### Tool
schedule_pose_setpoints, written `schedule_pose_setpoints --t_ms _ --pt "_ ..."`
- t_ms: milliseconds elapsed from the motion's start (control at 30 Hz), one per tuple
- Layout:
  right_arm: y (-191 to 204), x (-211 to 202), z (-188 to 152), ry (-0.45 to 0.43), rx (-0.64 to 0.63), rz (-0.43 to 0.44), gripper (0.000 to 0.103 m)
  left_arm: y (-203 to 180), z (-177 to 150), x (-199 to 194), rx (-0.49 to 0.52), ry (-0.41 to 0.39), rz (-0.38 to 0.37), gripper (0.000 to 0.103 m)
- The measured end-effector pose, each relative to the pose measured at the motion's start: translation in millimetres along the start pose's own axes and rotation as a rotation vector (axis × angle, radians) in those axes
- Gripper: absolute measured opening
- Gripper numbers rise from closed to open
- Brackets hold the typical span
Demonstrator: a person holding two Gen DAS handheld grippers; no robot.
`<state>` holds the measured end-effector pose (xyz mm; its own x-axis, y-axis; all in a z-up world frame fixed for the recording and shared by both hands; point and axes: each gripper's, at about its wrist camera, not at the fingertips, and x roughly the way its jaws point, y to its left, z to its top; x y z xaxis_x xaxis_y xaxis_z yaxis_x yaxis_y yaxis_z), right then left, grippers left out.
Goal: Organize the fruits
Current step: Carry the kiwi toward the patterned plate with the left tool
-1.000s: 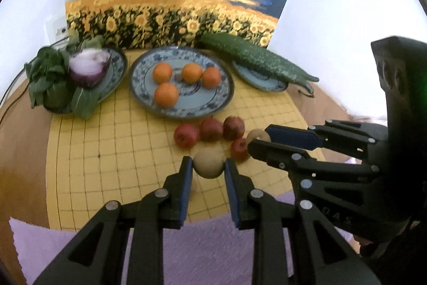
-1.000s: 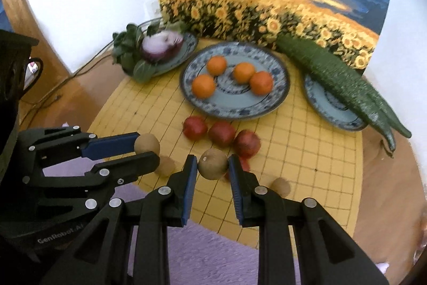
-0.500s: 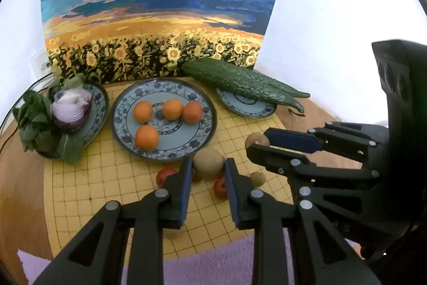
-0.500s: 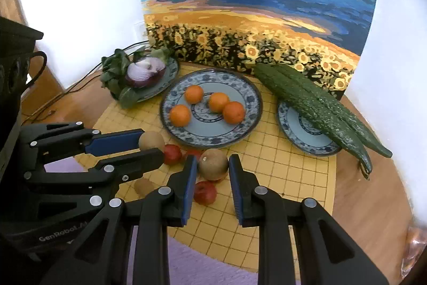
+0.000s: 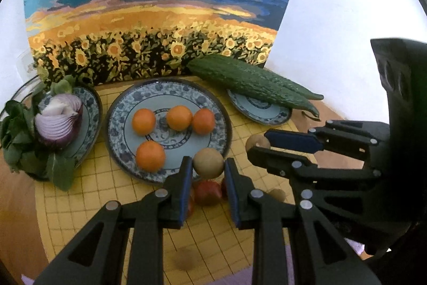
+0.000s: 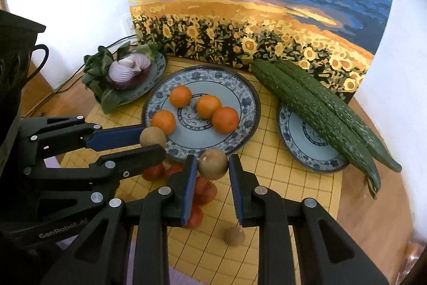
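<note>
Each gripper clamps a small brown fruit: the left gripper (image 5: 208, 169) holds one brown fruit (image 5: 208, 162), the right gripper (image 6: 210, 168) another brown fruit (image 6: 213, 163), both poised at the near rim of the big plate (image 6: 248, 108) holding four oranges (image 6: 225, 120). Best to lower each onto bare plate before letting go, so neither rolls.

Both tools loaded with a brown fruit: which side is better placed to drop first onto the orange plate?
Left, marginally. In the right wrist view the left tool holds its brown fruit over the orange plate rim beside an orange; the right tool's fruit sits just short of the near rim.
</note>
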<state>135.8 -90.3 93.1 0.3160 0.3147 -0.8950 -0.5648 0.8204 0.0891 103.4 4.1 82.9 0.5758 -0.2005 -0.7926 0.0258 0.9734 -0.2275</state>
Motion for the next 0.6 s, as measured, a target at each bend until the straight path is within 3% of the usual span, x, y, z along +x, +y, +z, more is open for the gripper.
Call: schedule_pose_setpoints --t_ms 267,600 --pt "-5.4 28.2 7.7 0.041 0.028 0.030 0.026 14.9 3.1 32.1 -0.001 0.073 0.032 0.025" --pt "-6.7 59.5 10.8 0.083 0.018 0.054 0.026 26.6 1.2 49.3 -0.047 0.102 0.023 0.025"
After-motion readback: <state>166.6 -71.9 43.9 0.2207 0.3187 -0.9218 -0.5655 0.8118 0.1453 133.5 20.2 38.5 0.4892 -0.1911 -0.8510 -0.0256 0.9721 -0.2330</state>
